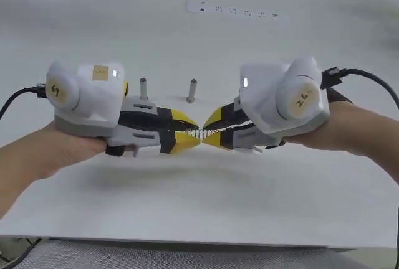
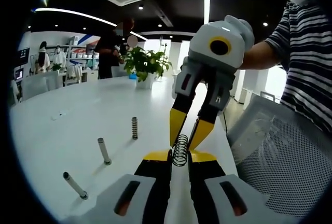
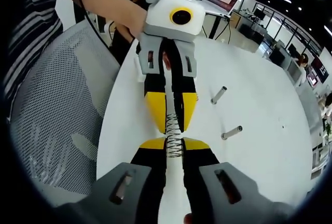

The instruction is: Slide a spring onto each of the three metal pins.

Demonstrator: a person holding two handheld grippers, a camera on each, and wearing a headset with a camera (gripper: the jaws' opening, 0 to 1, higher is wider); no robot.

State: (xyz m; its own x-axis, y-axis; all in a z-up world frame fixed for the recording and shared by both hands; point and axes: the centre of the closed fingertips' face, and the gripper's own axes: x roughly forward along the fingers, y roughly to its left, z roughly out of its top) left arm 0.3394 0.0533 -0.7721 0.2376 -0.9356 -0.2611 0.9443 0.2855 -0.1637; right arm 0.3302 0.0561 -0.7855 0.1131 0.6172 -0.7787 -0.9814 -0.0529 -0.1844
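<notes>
The left claw (image 1: 192, 134) and right claw (image 1: 210, 131) meet tip to tip just above the white table (image 1: 206, 188). Each is clamped on one end of the held spring (image 1: 201, 133). The spring's long axis lies level, running left to right between them.

The left gripper view takes in a row of three upright pins on the table. The far pin (image 2: 134, 119) carries a seated spring (image 2: 134, 129) on its shaft, while the middle pin (image 2: 104, 150) and near pin (image 2: 74, 185) are bare. In the head view, two of the pins stand just behind the claws.

The right gripper view looks straight along the held spring, its coils in line with both claws, with a mesh chair (image 3: 57, 110) beside the table edge.
</notes>
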